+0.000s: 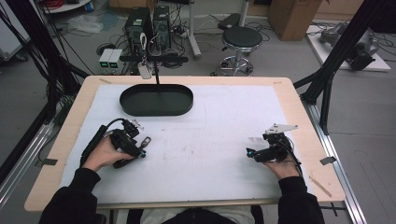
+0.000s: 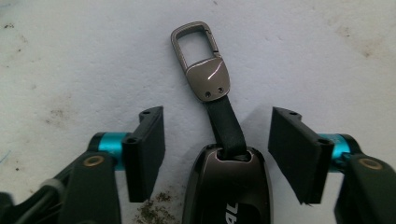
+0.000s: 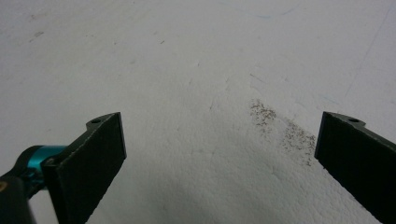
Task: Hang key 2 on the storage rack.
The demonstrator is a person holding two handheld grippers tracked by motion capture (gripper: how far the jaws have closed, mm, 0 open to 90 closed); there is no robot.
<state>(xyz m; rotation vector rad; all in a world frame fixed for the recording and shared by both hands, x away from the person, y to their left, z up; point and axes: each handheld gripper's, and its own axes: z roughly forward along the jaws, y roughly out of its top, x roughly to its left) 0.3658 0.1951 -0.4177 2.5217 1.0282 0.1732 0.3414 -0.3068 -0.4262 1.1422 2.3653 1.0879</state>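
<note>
Item: we list a car key fob (image 2: 226,189) with a dark glossy bronze-grey shell and white lettering cut off at the bottom edge of the left gripper view.
Strap: a short black strap (image 2: 225,122) rises from a slot at the fob's top.
Clasp: a gunmetal cap (image 2: 208,80) with two small rivets ends the strap and carries a rounded rectangular snap hook (image 2: 194,41), closed and lying flat.
Location: we find the fob on the white mat (image 1: 210,140) covering the table (image 1: 299,112), left of centre, in front of the left gripper (image 1: 140,150), with the hook (image 1: 145,140) pointing away from the person.
Left gripper: its jaws stand part-open on either side of the fob (image 2: 215,140); the pads (image 2: 152,149) show a gap to the shell on both sides and grip nothing.
Right gripper: we note it (image 1: 250,152) resting on the mat at the right, well apart from the fob, jaws wide apart (image 3: 219,154) over bare mat with a few brown specks (image 3: 285,133).
Container: a black oval tray (image 1: 156,100) sits at the far left of the mat; we see nothing inside it.
Tray surroundings: a thin black stand (image 1: 156,74) rises just behind it.
</note>
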